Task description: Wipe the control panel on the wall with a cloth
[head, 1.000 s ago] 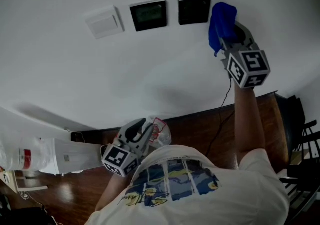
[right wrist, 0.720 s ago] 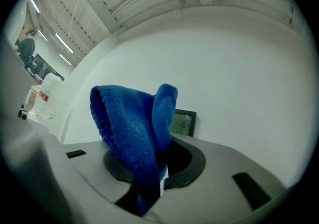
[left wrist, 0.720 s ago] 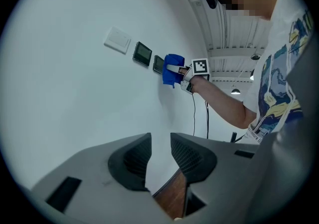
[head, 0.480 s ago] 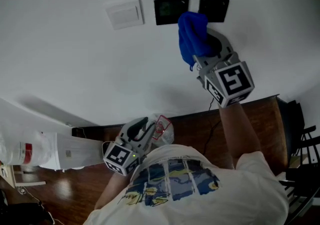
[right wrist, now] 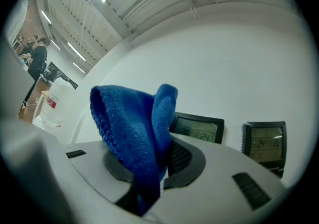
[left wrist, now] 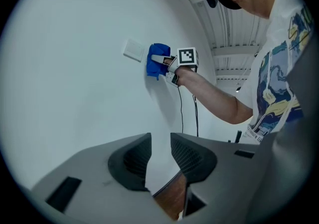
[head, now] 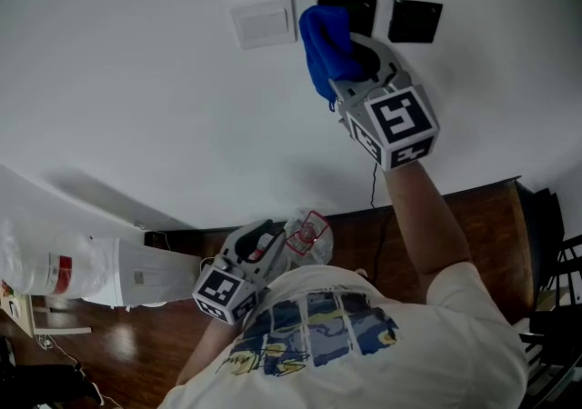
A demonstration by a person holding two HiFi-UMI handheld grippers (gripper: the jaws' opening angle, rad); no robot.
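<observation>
Blue cloth (head: pixel 320 44) in right hand-held gripper (head: pixel 356 60)

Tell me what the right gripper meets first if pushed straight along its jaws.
The blue cloth clamped in the right gripper leads, likely pressing the nearer dark panel near its left edge; depth is unclear.

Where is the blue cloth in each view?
Head view: blue cloth top centre, held by the right gripper, overlapping the middle dark panel.
Left gripper view: blue cloth upper centre, at the wall.
Right gripper view: blue cloth centre, clamped between the jaws.
Landmark: white switch plate, just left of the cloth in head and left gripper views; absent from the right gripper view.
</observation>
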